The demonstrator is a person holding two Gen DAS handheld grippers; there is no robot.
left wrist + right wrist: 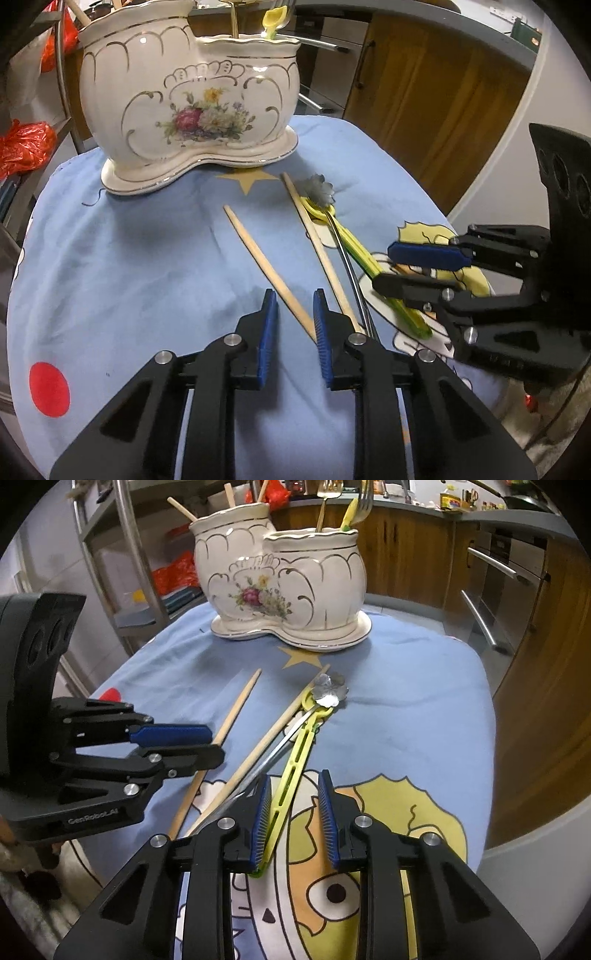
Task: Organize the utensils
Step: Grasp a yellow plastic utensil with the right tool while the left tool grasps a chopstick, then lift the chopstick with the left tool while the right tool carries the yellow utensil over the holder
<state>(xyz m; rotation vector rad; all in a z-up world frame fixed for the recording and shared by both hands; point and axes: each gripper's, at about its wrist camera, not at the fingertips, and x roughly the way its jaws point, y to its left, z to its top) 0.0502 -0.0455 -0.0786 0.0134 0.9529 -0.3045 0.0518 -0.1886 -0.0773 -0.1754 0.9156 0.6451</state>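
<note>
A white floral ceramic holder (192, 107) with two compartments stands at the back of the blue cloth (129, 258); it also shows in the right wrist view (284, 587) with utensils inside. Two wooden chopsticks (269, 273) (317, 243), a yellow-green plastic utensil (362, 254) and a metal flower-bowl spoon (317, 190) lie on the cloth. My left gripper (294, 301) is open, straddling the nearer chopstick's end. My right gripper (293, 786) is open around the yellow-green utensil's handle (284, 794). The spoon (328, 690) rests across that utensil's head.
Wooden cabinets (424, 103) and an oven with steel handles (491, 590) stand beyond the table. A metal rack with red bags (22, 147) is at the left. The table edge drops off at the right (491, 738).
</note>
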